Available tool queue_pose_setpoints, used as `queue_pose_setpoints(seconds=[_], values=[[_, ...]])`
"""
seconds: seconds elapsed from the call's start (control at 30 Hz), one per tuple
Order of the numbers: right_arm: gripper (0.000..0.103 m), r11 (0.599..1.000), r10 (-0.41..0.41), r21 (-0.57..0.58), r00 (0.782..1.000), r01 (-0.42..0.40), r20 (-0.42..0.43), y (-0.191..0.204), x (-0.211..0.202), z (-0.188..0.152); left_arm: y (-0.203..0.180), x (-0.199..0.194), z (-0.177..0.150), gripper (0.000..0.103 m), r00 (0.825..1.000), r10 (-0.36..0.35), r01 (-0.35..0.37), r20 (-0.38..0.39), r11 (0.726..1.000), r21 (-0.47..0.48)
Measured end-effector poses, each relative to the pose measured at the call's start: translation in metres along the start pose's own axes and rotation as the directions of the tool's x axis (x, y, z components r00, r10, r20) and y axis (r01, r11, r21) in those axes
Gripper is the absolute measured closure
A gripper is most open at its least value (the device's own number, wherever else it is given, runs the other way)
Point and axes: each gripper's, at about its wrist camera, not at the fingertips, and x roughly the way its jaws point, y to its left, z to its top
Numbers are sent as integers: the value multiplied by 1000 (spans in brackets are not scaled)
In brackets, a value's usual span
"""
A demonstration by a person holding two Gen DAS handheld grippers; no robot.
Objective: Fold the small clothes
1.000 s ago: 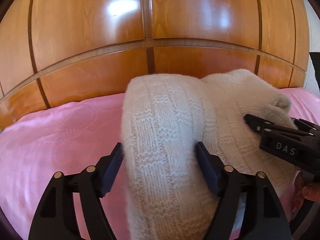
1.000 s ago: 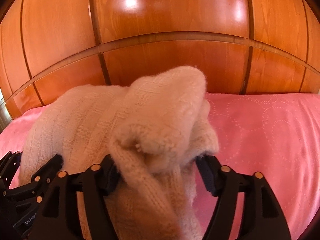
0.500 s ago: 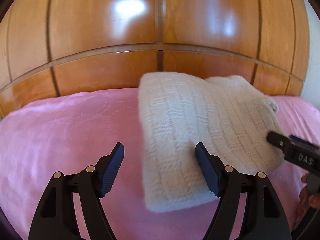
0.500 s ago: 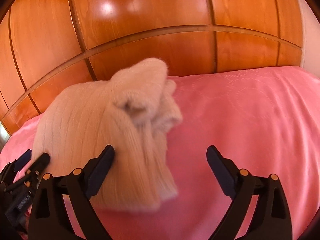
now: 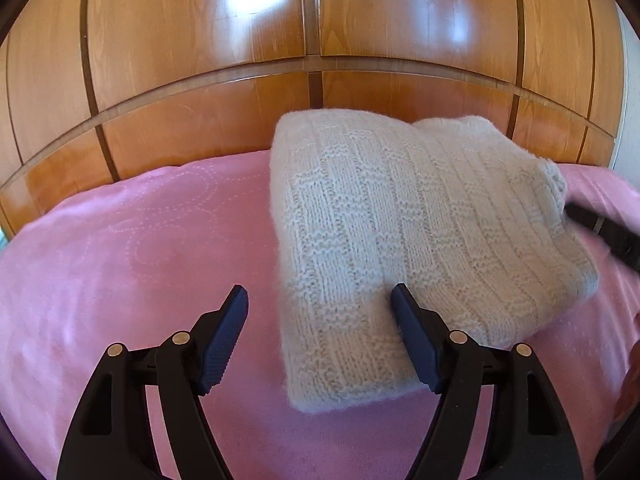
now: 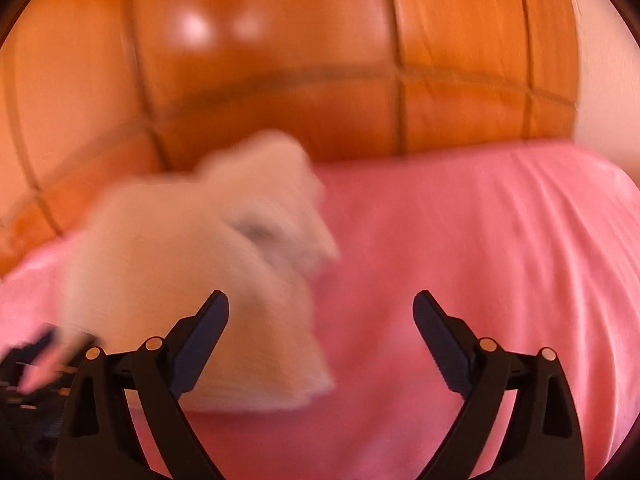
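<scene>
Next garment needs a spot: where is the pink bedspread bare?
Bare pink bedspread lies left of the folded cream knitted sweater, up to the wooden headboard, and right of it in the right wrist view. Crowded only around the sweater.

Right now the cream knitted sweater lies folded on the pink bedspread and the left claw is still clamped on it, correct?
Not quite. The cream knitted sweater does lie folded on the pink bedspread, but the left claw stands open with neither pad pressing the knit. The left wrist view shows this.
</scene>
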Motion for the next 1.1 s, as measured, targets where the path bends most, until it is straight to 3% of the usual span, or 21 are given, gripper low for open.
queue_pose_setpoints(seconds=[0.07, 0.13, 0.2, 0.23, 0.27, 0.33, 0.43, 0.5, 0.6, 0.7, 0.87, 1.1], values=[[4, 999, 3, -52, 1000, -2, 11, 11, 5, 13, -4, 0, 0, 30, 1000, 14, -14, 3, 1000, 16], [4, 996, -33, -87, 999, 29, -38, 19, 26, 22, -6, -1, 0, 30, 1000, 20, -20, 9, 999, 25], [4, 983, -152, -113, 985, 143, -78, 16, 49, 23, -6, -1, 0, 30, 1000, 16, -16, 7, 1000, 21], [2, 966, -240, -133, 963, 223, -126, 10, 66, 20, -4, 0, 0, 28, 1000, 8, -8, 4, 1000, 14], [2, 966, -243, -124, 956, 225, -161, 3, 76, 15, -3, 1, 0, 25, 1000, -3, 3, -4, 1000, 5], [3, 978, -206, -39, 956, 203, -207, -14, 85, 9, 0, 5, -1, 22, 1000, -22, 22, -20, 1000, -6], [3, 971, -238, -75, 953, 227, -187, -7, 84, 8, 4, 11, -2, 21, 998, -51, 50, -44, 998, -29], [2, 970, -240, -86, 955, 228, -173, -4, 82, 7, 9, 13, -2, 15, 996, -63, 60, -58, 997, -57], [2, 986, -164, -30, 973, 161, -162, -11, 71, 8, 16, 12, -2, 11, 995, -72, 66, -65, 993, -98], [2, 994, -104, 23, 984, 109, -145, -9, 40, 4, 17, -1, -5, 7, 998, -53, 48, -42, 992, -119], [2, 999, -50, -17, 987, 47, -155, 11, -1, -20, 10, -29, -16, 7, 998, -53, 51, -17, 991, -128], [2, 997, -66, -47, 985, 59, -158, 18, -36, -53, -9, -71, -32, 4, 998, 17, -11, 60, 994, -105]])
